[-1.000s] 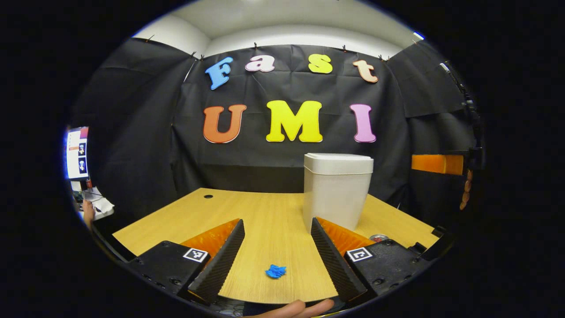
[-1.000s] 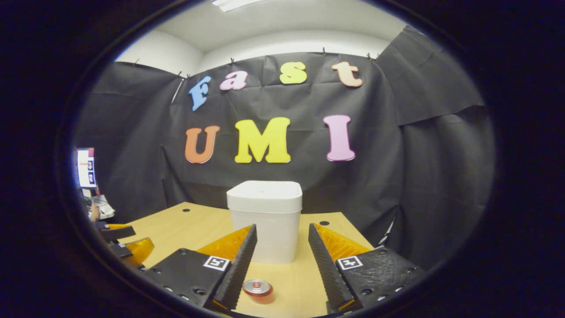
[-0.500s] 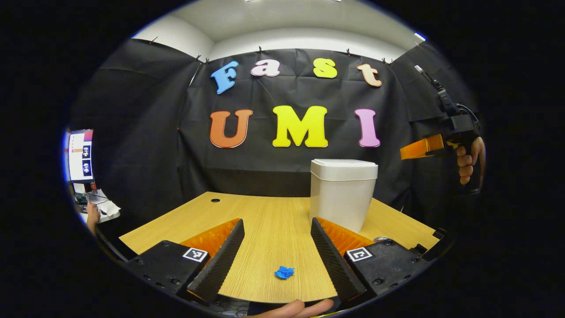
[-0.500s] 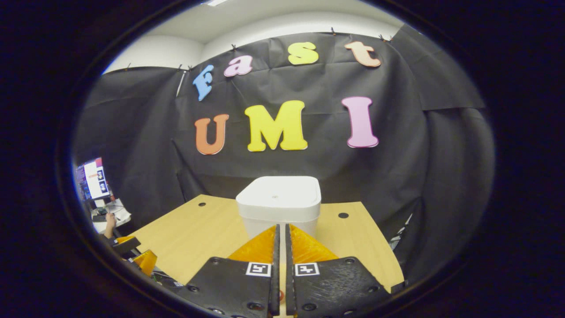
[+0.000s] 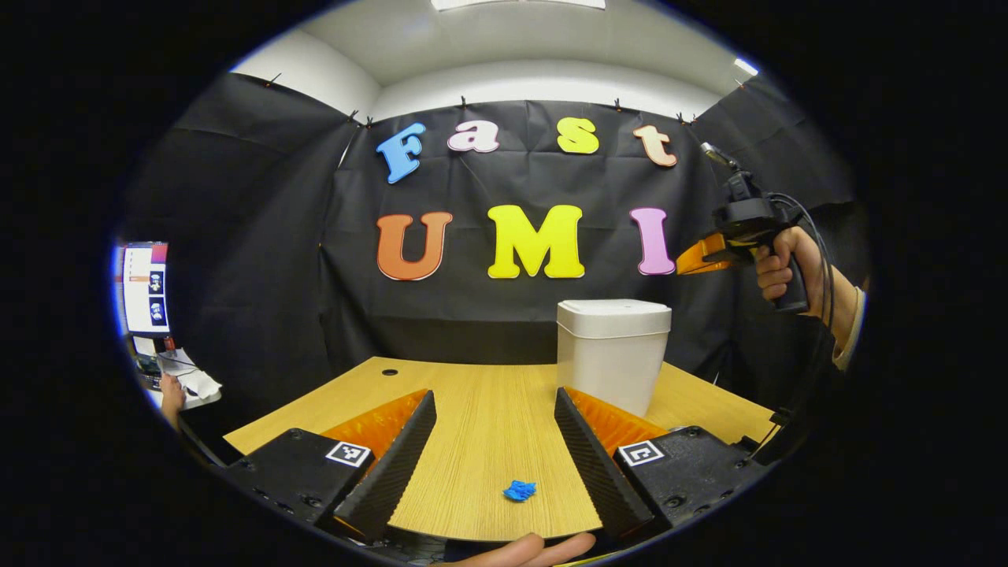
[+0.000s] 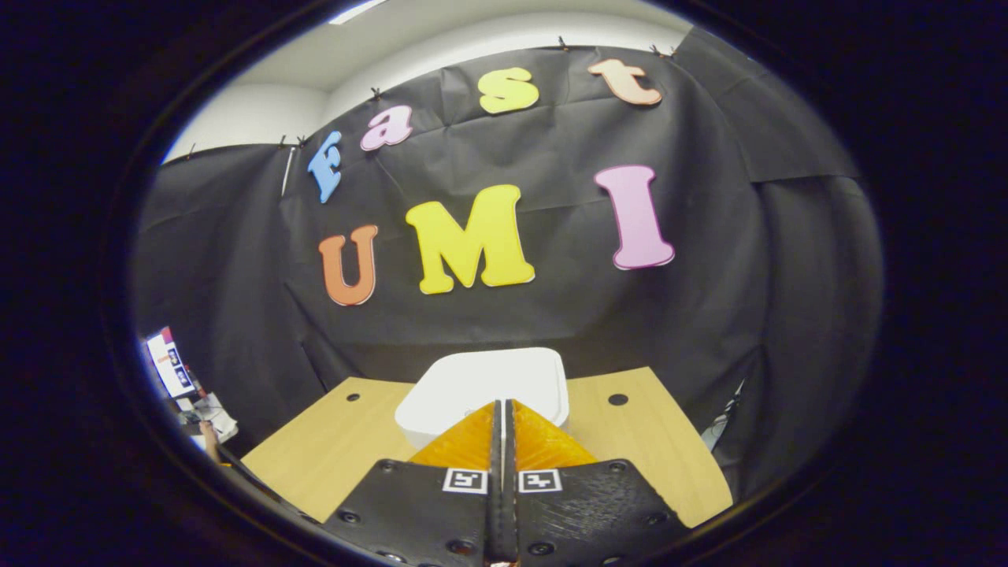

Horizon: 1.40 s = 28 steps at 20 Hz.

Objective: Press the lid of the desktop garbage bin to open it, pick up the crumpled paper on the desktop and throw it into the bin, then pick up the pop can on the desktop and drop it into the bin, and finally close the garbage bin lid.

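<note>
- No brand or readable label was seen on the white bin [image 5: 613, 354] or on the grippers; only square black-and-white marker tags were seen on the gripper bodies.
- A monitor [image 5: 143, 287] was seen at the left edge of the left gripper view; its content was not read.
- The surface was a light wooden desktop [image 5: 488, 409] with round cable holes, and black cloth was hung around it under a white ceiling.
- In the left gripper view, the left gripper [image 5: 494, 453] was held with its fingers wide apart and nothing between them that was gripped.
- The blue crumpled paper [image 5: 520, 491] was lying on the desktop at the lower centre of this view, between the two fingers but touching neither, nearer to the right-hand one.
- The bin was standing upright right of centre, behind the right-hand finger, with its lid [image 5: 614, 309] down.
- At the upper right of the same view, the right gripper [image 5: 701, 256] was held in a hand [image 5: 783, 264] above the bin, apart from the lid.
- In the right gripper view, the right gripper [image 6: 502, 409] had its fingers closed together on nothing, and the lid [image 6: 484, 382] was seen just beyond the tips at lower centre; contact could not be told.
</note>
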Available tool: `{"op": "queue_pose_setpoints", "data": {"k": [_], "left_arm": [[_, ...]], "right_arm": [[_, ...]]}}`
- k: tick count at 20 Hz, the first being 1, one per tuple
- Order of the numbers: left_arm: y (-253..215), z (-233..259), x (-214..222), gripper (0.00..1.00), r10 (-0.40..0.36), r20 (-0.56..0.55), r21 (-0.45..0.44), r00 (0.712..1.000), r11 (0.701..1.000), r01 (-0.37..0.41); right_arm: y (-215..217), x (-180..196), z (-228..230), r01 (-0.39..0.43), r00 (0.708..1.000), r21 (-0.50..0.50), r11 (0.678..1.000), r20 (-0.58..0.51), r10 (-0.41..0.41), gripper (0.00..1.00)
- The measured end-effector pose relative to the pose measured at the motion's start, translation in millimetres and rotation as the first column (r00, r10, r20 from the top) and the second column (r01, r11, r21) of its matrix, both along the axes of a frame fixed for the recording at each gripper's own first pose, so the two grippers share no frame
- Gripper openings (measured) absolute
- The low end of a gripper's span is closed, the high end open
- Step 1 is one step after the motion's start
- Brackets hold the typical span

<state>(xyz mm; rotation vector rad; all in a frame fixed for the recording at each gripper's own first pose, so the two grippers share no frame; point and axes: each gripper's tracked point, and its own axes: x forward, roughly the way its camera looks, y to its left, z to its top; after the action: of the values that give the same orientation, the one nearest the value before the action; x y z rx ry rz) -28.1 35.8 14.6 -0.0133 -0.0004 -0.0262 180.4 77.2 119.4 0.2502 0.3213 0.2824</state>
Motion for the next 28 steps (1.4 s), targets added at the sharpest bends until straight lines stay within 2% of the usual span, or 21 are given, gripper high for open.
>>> {"op": "queue_pose_setpoints", "data": {"k": [3,8,10,15,20,22,28], "left_arm": [[6.4,8.2,-5.8,0.98,0.001,0.040,0.005,0.999,1.000,-0.002],[13.9,15.7,-8.1,0.98,0.006,0.075,0.029,0.997,1.000,-0.008],[15.3,14.5,-8.3,0.98,0.001,0.076,0.027,0.997,1.000,-0.004],[22.7,10.2,-2.1,0.98,0.004,0.062,0.018,0.998,1.000,-0.005],[29.7,9.7,-1.4,0.98,0.017,0.063,-0.004,0.998,1.000,-0.016],[28.4,9.1,-0.9,0.98,0.012,0.059,-0.013,0.998,1.000,-0.012],[20.4,0.3,2.2,0.98,0.001,0.033,-0.005,0.999,1.000,-0.001]], "right_arm": [[28.9,19.1,9.3,-0.019,1.000,-0.006,1.000,0.009,0.019,0.00],[62.2,40.5,-5.4,0.003,1.000,-0.154,0.988,-0.007,-0.004,0.00],[59.8,47.8,-31.2,0.017,0.996,-0.232,0.973,-0.080,-0.037,0.00],[58.3,49.2,-55.6,0.030,0.985,-0.251,0.968,-0.159,-0.071,0.00],[60.2,52.9,-61.6,-0.008,0.983,-0.278,0.960,-0.176,-0.043,0.00],[58.2,52.2,-64.2,-0.005,0.979,-0.250,0.968,-0.200,-0.047,0.01],[50.5,56.5,-66.9,0.057,0.981,-0.309,0.949,-0.160,-0.111,0.01]]}}
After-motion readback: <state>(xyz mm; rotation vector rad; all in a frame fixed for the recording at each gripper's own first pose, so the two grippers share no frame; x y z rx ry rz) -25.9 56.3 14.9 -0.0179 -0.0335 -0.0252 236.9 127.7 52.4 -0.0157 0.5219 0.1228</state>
